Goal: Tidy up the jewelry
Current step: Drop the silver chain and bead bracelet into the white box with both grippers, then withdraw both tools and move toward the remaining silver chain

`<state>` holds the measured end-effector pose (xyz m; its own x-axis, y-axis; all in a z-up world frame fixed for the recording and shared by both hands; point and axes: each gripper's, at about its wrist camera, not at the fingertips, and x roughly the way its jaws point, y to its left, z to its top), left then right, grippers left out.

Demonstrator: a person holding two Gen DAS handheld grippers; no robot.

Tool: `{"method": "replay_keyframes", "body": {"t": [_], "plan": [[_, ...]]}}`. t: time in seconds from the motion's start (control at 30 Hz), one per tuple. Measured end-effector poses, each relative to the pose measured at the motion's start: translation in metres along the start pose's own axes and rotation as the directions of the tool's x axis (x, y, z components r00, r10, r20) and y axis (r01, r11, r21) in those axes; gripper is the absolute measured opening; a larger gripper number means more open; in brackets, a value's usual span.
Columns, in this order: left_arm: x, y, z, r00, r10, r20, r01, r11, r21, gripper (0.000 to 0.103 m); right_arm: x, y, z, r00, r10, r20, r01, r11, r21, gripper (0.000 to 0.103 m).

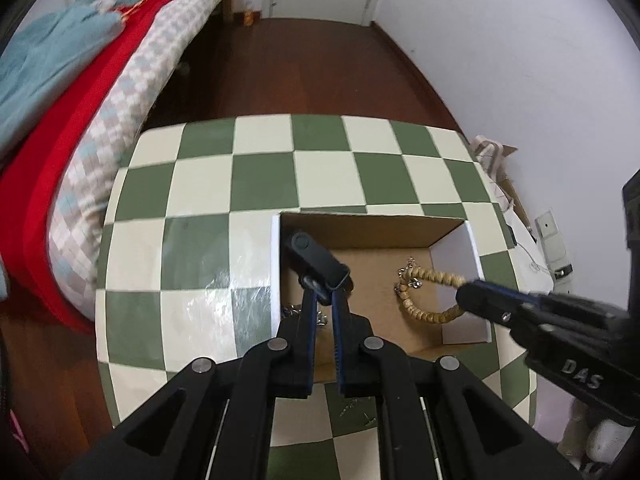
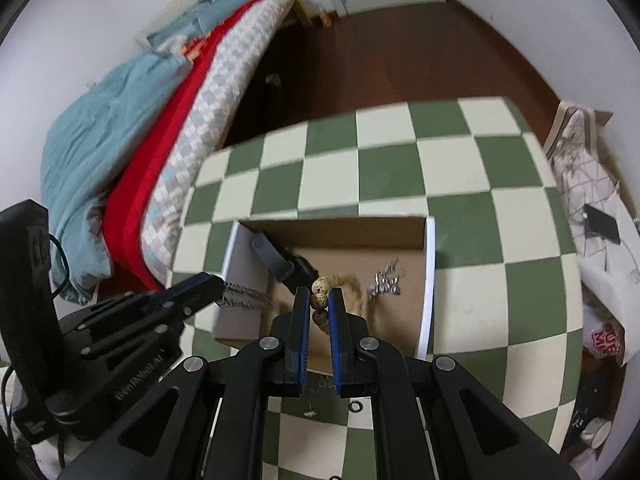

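An open cardboard box (image 1: 280, 264) (image 2: 429, 280) sits on the green-and-white checkered table. My left gripper (image 1: 325, 294) is shut on a black band-like piece (image 1: 318, 256), which hangs over the box's left side; it also shows in the right wrist view (image 2: 280, 262). A silver chain (image 2: 244, 296) dangles below the left gripper. My right gripper (image 2: 320, 300) is shut on a tan beaded bracelet (image 2: 320, 294) (image 1: 424, 276), holding it inside the box. A small silver jewelry piece (image 2: 386, 280) lies on the box floor.
The checkered table (image 1: 320, 160) ends at a wooden floor beyond. A bed with red, blue and checked bedding (image 1: 80, 120) stands left. Bags and clutter (image 2: 588, 208) lie to the right by the wall. Small rings (image 2: 354, 406) lie on the table near me.
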<state>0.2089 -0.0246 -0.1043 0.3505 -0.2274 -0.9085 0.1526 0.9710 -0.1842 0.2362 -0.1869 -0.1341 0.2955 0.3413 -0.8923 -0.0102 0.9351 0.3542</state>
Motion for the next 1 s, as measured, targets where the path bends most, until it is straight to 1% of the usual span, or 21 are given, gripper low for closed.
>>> {"method": "replay_keyframes", "body": {"t": [0.07,0.1,0.13,0.17,0.2,0.23,0.27,0.3,0.37,0.4,0.43,0.47,0.5,0.53,0.57,0.63,0.67,0.7,0.8,0.9,1.0], "plan": [[0.0,0.0,0.0,1.0,0.015,0.0,-0.015,1.0,-0.011,0.009,0.007,-0.007,-0.001,0.999,-0.015,-0.043,0.016,1.0,0.025,0.011],[-0.001,-0.001,0.001,1.0,0.022,0.002,-0.022,1.0,-0.011,0.009,0.007,-0.009,-0.001,0.999,-0.027,-0.043,0.028,0.999,0.028,0.013],[-0.001,-0.001,0.002,1.0,0.031,0.007,-0.031,0.999,-0.009,0.009,0.005,-0.011,-0.002,0.998,-0.05,-0.034,0.051,0.998,0.026,0.023],[-0.003,-0.002,0.002,0.999,0.044,0.013,-0.043,0.999,-0.005,0.009,0.002,-0.011,-0.003,0.998,-0.062,-0.022,0.062,0.998,0.022,0.03],[-0.005,-0.003,0.003,0.998,0.059,0.021,-0.059,0.998,-0.001,0.013,-0.002,-0.011,-0.003,0.997,-0.08,-0.01,0.08,0.997,0.014,0.041],[-0.007,-0.004,0.004,0.997,0.065,0.03,-0.065,0.998,0.001,0.017,-0.005,-0.011,-0.004,0.996,-0.092,-0.001,0.092,0.996,0.01,0.048],[-0.01,-0.004,0.004,0.996,0.077,0.04,-0.077,0.997,0.001,0.035,-0.01,-0.011,-0.004,0.994,-0.108,0.009,0.108,0.994,0.004,0.049],[-0.014,-0.004,0.005,0.994,0.094,0.055,-0.094,0.996,-0.001,0.061,-0.014,-0.01,-0.005,0.991,-0.132,0.02,0.132,0.991,-0.005,0.053],[-0.023,-0.002,0.003,0.987,0.126,0.101,-0.126,0.992,-0.008,0.086,-0.02,-0.009,-0.009,0.979,-0.2,0.042,0.202,0.979,-0.028,0.062],[-0.026,-0.002,0.002,0.983,0.145,0.116,-0.145,0.989,-0.006,0.088,-0.022,-0.009,-0.011,0.972,-0.231,0.048,0.232,0.972,-0.036,0.072],[-0.028,-0.001,0.0,0.977,0.173,0.124,-0.174,0.985,-0.005,0.088,-0.022,-0.009,-0.012,0.967,-0.251,0.049,0.254,0.966,-0.041,0.084],[-0.029,-0.001,-0.001,0.972,0.197,0.126,-0.198,0.98,-0.002,0.092,-0.023,-0.01,-0.015,0.96,-0.276,0.049,0.278,0.959,-0.047,0.089],[-0.029,-0.001,-0.003,0.969,0.208,0.13,-0.21,0.978,0.002,0.102,-0.022,-0.011,-0.017,0.955,-0.292,0.049,0.294,0.954,-0.052,0.095],[-0.031,-0.001,-0.007,0.963,0.224,0.148,-0.227,0.974,0.007,0.103,-0.021,-0.012,-0.021,0.947,-0.317,0.049,0.32,0.946,-0.056,0.097],[-0.032,-0.002,-0.009,0.958,0.236,0.164,-0.24,0.971,0.01,0.103,-0.02,-0.012,-0.024,0.944,-0.326,0.048,0.328,0.943,-0.057,0.097],[-0.035,-0.002,-0.016,0.946,0.258,0.197,-0.265,0.964,0.011,0.103,-0.017,-0.013,-0.03,0.94,-0.339,0.046,0.341,0.938,-0.059,0.103],[-0.036,-0.003,-0.018,0.943,0.267,0.201,-0.274,0.962,0.011,0.103,-0.016,-0.013,-0.033,0.937,-0.345,0.049,0.348,0.936,-0.061,0.103],[-0.037,-0.003,-0.021,0.94,0.274,0.203,-0.283,0.959,0.012,0.103,-0.015,-0.012,-0.037,0.935,-0.351,0.056,0.354,0.933,-0.062,0.103],[-0.04,-0.002,-0.027,0.94,0.275,0.202,-0.283,0.959,0.008,0.103,-0.018,-0.007,-0.045,0.928,-0.365,0.079,0.37,0.927,-0.061,0.103],[-0.045,-0.002,-0.033,0.934,0.29,0.21,-0.297,0.955,0.006,0.103,-0.025,-0.002,-0.052,0.923,-0.371,0.104,0.378,0.924,-0.054,0.103],[-0.056,0.0,-0.039,0.93,0.29,0.227,-0.295,0.955,-0.012,0.103,-0.035,0.003,-0.058,0.918,-0.373,0.134,0.381,0.923,-0.045,0.103]]}}
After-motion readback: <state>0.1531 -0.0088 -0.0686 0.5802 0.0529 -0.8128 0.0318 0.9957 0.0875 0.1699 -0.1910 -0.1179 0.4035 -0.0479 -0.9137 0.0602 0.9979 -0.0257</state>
